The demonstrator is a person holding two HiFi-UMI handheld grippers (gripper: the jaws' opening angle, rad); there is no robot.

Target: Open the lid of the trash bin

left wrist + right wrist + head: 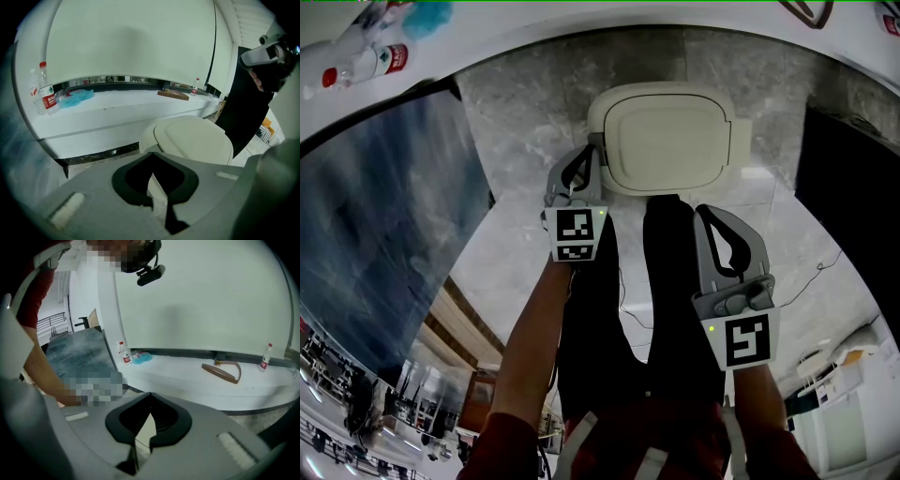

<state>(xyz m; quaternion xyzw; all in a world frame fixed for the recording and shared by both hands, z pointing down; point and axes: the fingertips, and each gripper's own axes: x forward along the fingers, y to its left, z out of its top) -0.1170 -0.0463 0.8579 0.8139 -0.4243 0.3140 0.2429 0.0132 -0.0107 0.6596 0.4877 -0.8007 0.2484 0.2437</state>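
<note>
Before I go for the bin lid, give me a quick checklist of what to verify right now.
1. The lid is down flat on the trash bin with nothing on top: ok.
2. The left tool is at the lid's edge: ok, it is at the bin's left front; whether it touches, cannot tell.
3. The left tool's jaws are apart to take the edge: not ok, the tips are together with nothing between them.
4. The right tool is out of the lid's way: ok, it is back from the bin, jaws together and empty.
5. Which side the lid hinges on: cannot tell.
</note>
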